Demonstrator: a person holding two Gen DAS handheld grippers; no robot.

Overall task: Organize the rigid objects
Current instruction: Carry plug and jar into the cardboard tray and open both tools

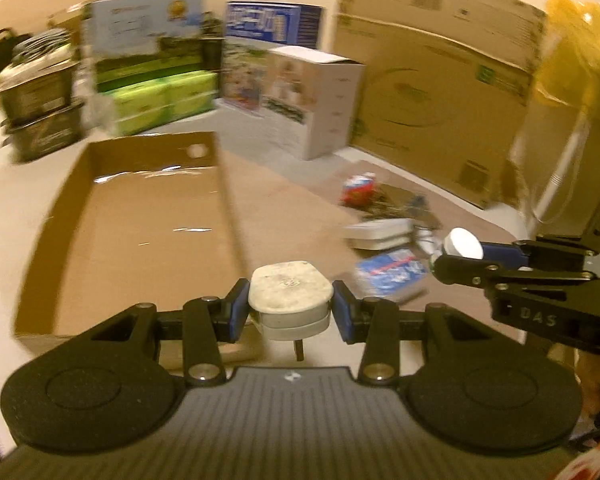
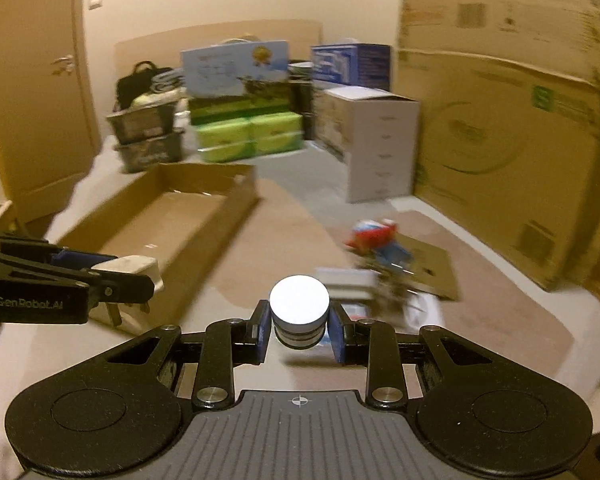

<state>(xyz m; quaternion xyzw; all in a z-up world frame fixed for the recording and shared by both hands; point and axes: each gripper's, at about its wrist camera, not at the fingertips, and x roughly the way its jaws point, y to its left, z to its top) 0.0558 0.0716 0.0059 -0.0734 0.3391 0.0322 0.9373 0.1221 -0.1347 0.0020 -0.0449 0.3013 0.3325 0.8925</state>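
Note:
My left gripper [image 1: 291, 312] is shut on a white power plug [image 1: 291, 294], pins pointing down, held just right of the near corner of an open shallow cardboard tray [image 1: 140, 232]. My right gripper [image 2: 299, 330] is shut on a small round container with a white lid [image 2: 299, 304], held above the brown mat. In the left wrist view the right gripper [image 1: 466, 256] shows at the right with the white lid [image 1: 465, 242]. In the right wrist view the left gripper [image 2: 136, 276] shows at the left with the plug [image 2: 134, 266], beside the tray [image 2: 168, 220].
A pile of small items lies on the mat: a red-blue packet [image 1: 358, 188], a white flat box [image 1: 380, 234], a blue-white pack [image 1: 392, 272]. Large cardboard boxes [image 1: 440, 80] stand at the right. A white box [image 1: 316, 100], green boxes [image 1: 160, 100] and dark crates [image 1: 40, 108] stand behind.

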